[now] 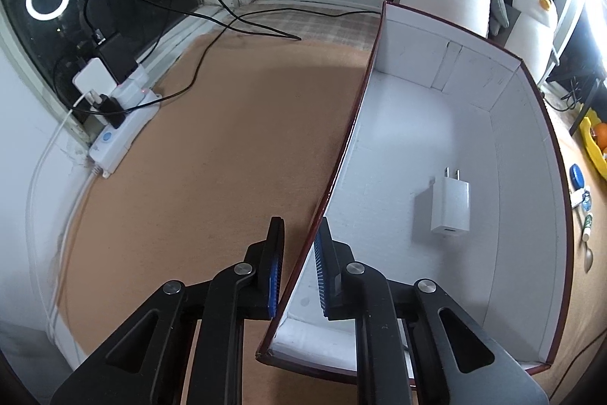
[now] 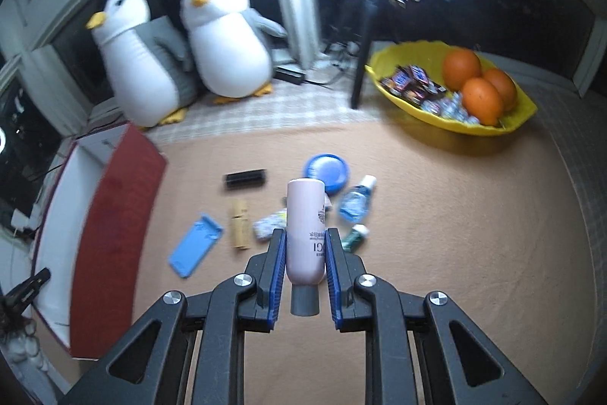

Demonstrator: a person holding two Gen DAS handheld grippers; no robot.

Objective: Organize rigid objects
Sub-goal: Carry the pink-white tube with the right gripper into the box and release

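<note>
Pink bottle (image 2: 305, 228) sits clamped cap-down in my right gripper (image 2: 303, 245), above the table's (image 2: 436, 215) clutter; my left gripper (image 1: 299, 253) pinches the box (image 1: 343, 154) wall (charger (image 1: 450, 205) inside).

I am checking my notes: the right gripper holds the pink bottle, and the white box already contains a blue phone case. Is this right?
Not quite. The right gripper does hold the pink bottle, but the left wrist view shows a white charger in the white box. The blue phone case lies outside on the mat.
</note>
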